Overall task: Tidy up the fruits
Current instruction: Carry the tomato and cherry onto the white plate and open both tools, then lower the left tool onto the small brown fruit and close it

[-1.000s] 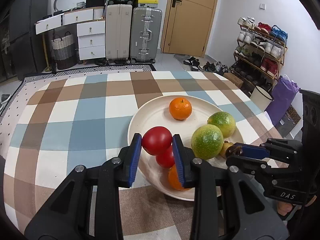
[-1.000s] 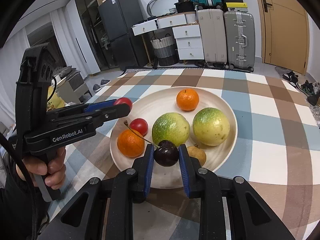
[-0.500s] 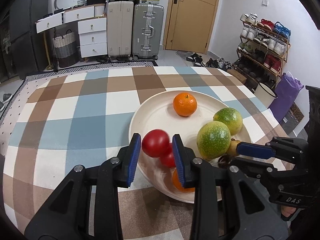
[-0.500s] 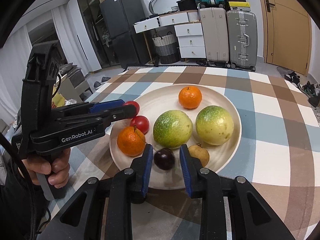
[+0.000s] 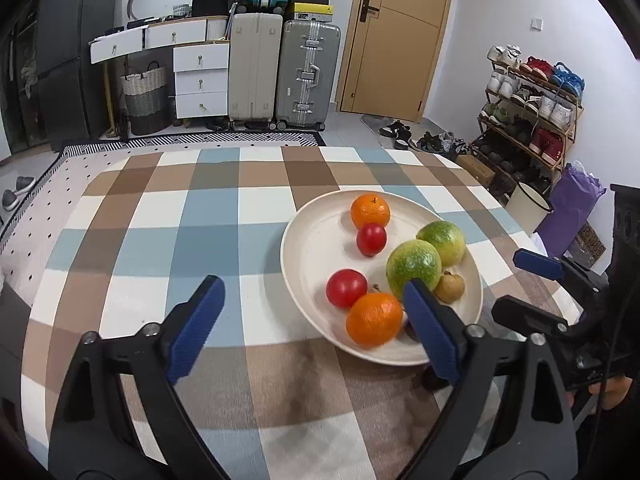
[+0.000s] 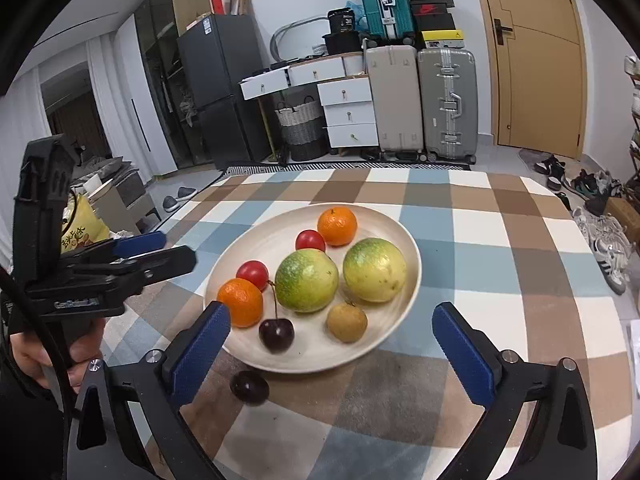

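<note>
You have the plate (image 6: 412,276) on the checked tablecloth (image 6: 500,248). On the plate, the two passion fruits (image 6: 307,281) sit mid-plate, a mandarin (image 6: 337,226) behind them, a longan (image 6: 346,322) and cherry (image 6: 276,334) before them. Another cherry (image 6: 249,387) lies off the plate, just before its near rim.

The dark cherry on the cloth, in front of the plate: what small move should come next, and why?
Probably bring the right tongs down around the loose cherry and close on it. It lies on the cloth just off the plate, while another cherry and the other fruit are on the plate. The right tongs are opening wide with nothing between them, and this cherry is nearest to them.
</note>
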Action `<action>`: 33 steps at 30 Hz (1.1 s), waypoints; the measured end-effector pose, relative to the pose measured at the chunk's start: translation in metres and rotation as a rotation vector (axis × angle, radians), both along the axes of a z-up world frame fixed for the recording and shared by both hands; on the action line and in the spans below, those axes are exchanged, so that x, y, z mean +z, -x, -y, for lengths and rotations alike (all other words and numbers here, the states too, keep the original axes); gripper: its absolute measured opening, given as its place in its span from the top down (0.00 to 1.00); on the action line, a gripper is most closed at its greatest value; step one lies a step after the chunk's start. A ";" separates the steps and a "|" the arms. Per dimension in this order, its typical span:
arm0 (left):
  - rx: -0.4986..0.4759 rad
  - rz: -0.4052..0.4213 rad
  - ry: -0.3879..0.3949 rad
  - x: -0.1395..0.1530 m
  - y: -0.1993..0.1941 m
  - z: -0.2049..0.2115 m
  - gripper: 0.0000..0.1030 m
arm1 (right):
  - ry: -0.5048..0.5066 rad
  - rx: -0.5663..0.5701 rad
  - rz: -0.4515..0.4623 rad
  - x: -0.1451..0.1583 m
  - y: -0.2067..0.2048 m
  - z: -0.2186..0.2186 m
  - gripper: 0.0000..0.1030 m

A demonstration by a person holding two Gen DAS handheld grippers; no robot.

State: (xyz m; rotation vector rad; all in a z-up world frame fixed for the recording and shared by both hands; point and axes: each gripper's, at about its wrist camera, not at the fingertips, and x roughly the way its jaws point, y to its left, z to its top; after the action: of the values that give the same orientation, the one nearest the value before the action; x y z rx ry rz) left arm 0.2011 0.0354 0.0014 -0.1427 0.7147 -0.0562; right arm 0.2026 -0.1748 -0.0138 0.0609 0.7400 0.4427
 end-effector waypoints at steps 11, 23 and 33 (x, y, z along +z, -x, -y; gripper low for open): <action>0.003 0.030 -0.012 0.009 0.055 0.006 0.02 | 0.011 0.024 -0.035 0.004 0.032 0.001 0.00; -0.002 -0.041 -0.042 -0.013 0.102 0.028 0.01 | 0.036 0.049 -0.074 -0.003 0.071 0.003 0.00; -0.068 -0.110 -0.028 -0.032 0.121 0.054 0.01 | 0.044 0.040 -0.105 -0.005 0.085 0.008 0.00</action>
State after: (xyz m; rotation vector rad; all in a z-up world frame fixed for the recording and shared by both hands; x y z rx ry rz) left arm 0.0801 -0.0185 -0.0301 -0.0949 0.8300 -0.1039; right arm 0.1179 -0.1828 -0.0189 0.0282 0.8552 0.4640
